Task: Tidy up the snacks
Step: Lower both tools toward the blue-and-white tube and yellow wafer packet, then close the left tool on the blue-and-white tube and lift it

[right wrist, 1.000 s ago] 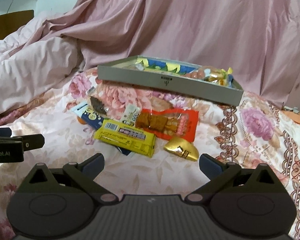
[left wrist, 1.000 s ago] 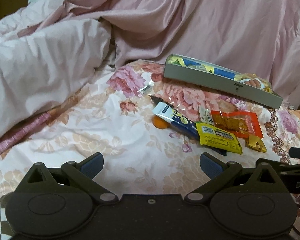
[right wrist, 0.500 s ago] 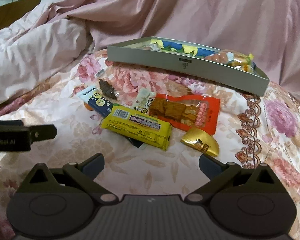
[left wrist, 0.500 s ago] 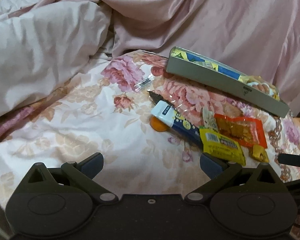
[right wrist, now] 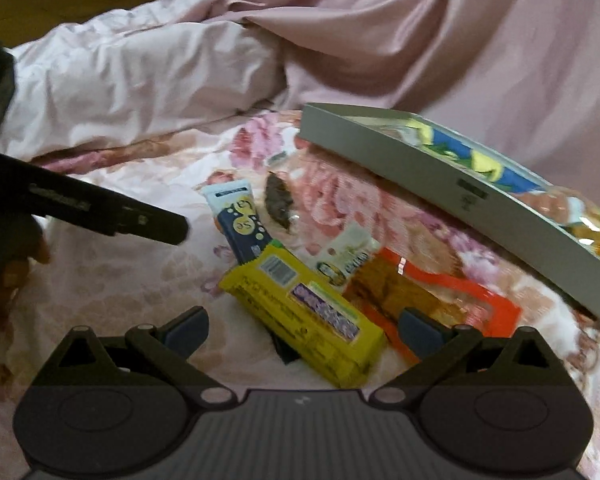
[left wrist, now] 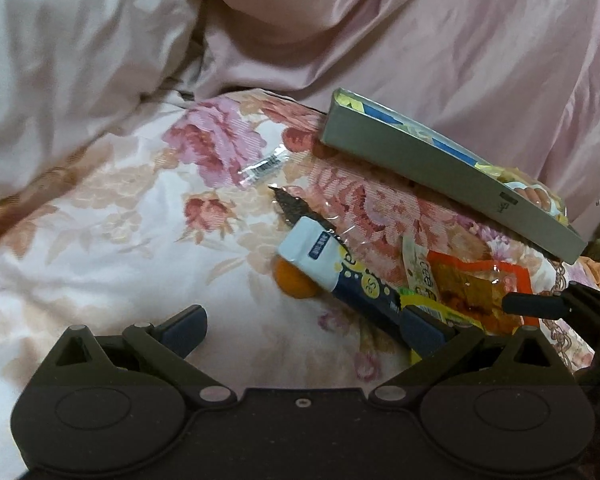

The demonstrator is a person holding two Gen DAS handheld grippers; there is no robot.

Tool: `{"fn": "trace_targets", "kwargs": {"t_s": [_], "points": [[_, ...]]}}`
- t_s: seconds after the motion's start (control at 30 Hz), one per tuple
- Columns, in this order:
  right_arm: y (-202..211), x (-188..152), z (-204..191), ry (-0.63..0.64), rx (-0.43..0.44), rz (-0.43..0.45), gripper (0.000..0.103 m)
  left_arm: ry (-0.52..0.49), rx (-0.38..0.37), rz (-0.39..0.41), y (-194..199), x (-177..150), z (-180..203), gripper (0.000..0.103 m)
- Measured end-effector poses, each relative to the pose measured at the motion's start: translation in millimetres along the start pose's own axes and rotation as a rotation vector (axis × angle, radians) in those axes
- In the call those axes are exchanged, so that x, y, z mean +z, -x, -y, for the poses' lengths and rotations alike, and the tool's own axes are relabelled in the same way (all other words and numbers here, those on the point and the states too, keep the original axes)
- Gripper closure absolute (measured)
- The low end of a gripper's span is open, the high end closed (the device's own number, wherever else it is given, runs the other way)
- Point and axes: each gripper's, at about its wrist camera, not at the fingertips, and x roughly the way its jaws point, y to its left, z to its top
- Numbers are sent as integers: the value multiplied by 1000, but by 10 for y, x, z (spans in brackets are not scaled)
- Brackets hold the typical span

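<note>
Loose snacks lie on a floral bedspread: a yellow bar [right wrist: 312, 314], a blue-and-white packet [right wrist: 240, 220] [left wrist: 340, 276], an orange-red pouch [right wrist: 428, 300] [left wrist: 476, 292], a small white-green packet [right wrist: 346, 258], a dark snack in clear wrap [right wrist: 278, 202] [left wrist: 296, 208] and an orange ball [left wrist: 294, 284]. A grey box [right wrist: 432, 182] [left wrist: 440, 172] behind them holds several snacks. My right gripper [right wrist: 306, 328] is open, low over the yellow bar. My left gripper [left wrist: 304, 328] is open, just short of the blue packet.
A rumpled pink duvet [left wrist: 80, 68] lies left and a pink sheet [right wrist: 480, 32] drapes behind the box. A small clear wrapper [left wrist: 264, 166] lies on the bedspread near the box's left end. The left gripper's finger [right wrist: 140, 222] shows in the right wrist view.
Both grippers have moved forward and down toward the snack pile. The right one now hangs over the yellow bar; the left one has closed in on the blue packet. Both stay open.
</note>
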Motion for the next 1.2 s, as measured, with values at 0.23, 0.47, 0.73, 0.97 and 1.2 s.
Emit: {"fn": "trace_targets", "kwargs": {"t_s": [0.23,0.47,0.73,0.97,1.2], "points": [[-194,48,204,-29,120,-7,0,31,-109,14,-200,72,29,1],[-346,53,195,-40,158,-79,0,67,-195,18,-298,81,51,1],[-315,40,262,-102,171,-89,0,166,-233,38,-293,83,-71,21],[-282,48,124,-35,200,-119,0,169,-247,10,-424,101,-47,17],[-295,53,24,39,172,-142,1,105,-202,1,-497,122,90,16]]}}
